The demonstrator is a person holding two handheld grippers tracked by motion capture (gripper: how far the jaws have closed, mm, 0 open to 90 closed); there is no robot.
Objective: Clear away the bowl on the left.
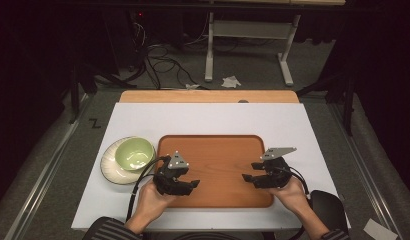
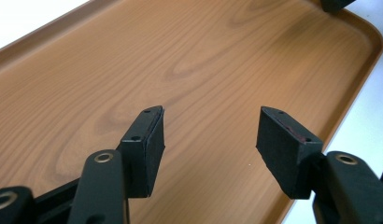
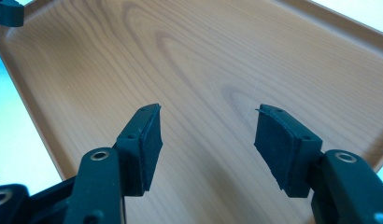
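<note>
- Wood-grain tray [image 1: 218, 150] lies in the middle of the white desk [image 1: 203, 117], its bare floor under both tools.
- Left hand-held gripper [image 1: 193, 184] hovers over the tray's near left part, jaws spread wide, nothing between them.
- Right hand-held gripper [image 1: 247, 177] hovers over the near right part, likewise gaping and empty.
- Green bowl [image 1: 134, 152] sits on a striped plate [image 1: 109, 164], just left of the tray.

We see no legible text, labels, brands or numbers. Only sign: a black Z-shaped mark [image 1: 95, 122] on the grey floor [image 1: 68, 165], left of the table's far-left corner.
</note>
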